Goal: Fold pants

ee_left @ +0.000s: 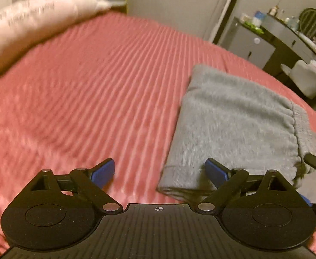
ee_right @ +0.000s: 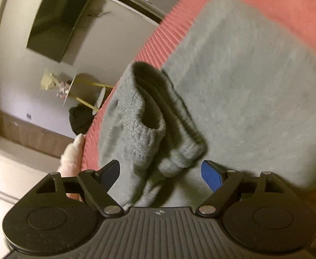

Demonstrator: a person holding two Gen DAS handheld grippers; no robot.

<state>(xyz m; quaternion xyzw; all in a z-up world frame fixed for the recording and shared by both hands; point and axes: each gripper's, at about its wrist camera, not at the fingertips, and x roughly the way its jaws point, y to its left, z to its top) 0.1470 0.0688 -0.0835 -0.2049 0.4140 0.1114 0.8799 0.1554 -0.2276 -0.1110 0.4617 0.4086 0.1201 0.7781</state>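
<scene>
Grey sweatpants (ee_left: 235, 127) lie folded in a flat stack on the pink ribbed bedspread (ee_left: 93, 90), at the right of the left wrist view. My left gripper (ee_left: 160, 172) is open and empty, hovering just above the near left corner of the stack. In the right wrist view the pants (ee_right: 255, 82) fill the frame, and their ribbed cuffs (ee_right: 149, 133) bunch up between the fingers of my right gripper (ee_right: 161, 173). The right gripper's jaws stand wide apart around the cuffs. Its tip also shows in the left wrist view (ee_left: 315, 164) at the pants' right edge.
A white pillow (ee_left: 28, 21) lies at the bed's far left. A dark dresser (ee_left: 272, 41) with bottles and a round mirror stands beyond the bed's right side. A white bag (ee_left: 306, 77) sits by it. A wall TV (ee_right: 56, 19) and small table (ee_right: 82, 90) show beside the bed.
</scene>
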